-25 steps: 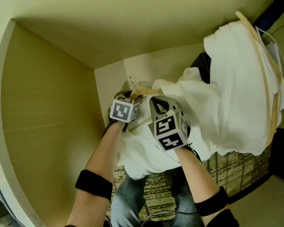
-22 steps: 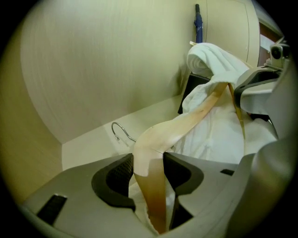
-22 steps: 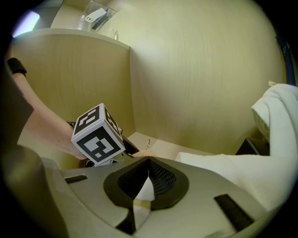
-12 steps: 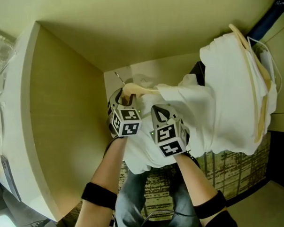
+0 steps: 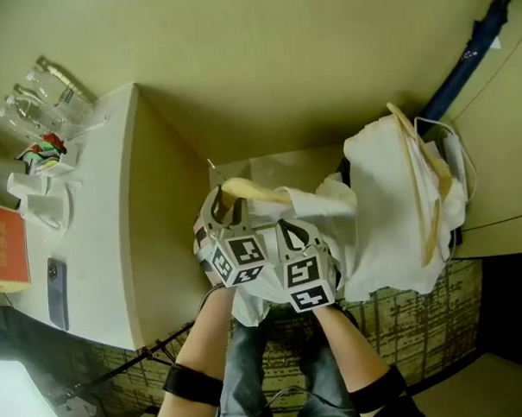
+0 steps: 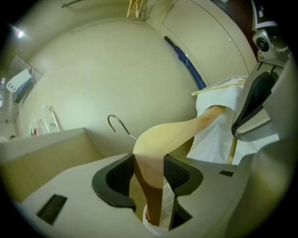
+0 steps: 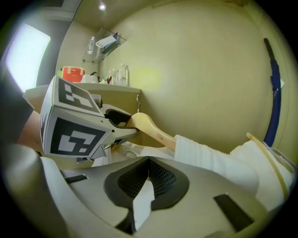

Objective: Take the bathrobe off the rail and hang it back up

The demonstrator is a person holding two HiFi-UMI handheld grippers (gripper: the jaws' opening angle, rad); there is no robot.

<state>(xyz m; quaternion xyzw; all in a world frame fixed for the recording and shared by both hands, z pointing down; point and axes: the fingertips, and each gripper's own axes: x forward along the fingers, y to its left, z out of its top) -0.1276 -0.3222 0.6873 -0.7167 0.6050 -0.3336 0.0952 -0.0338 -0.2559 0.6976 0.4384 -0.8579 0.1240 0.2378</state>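
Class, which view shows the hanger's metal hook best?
The left gripper view: the hook shows its full curl. The right gripper view shows only its straight shank; the head view, a faint line.

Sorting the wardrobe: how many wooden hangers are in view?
2. One wooden hanger is clamped in the left tongs, its arm inside the bathrobe. The second hanger lies against the white garment at the right. Fabric may hide more.
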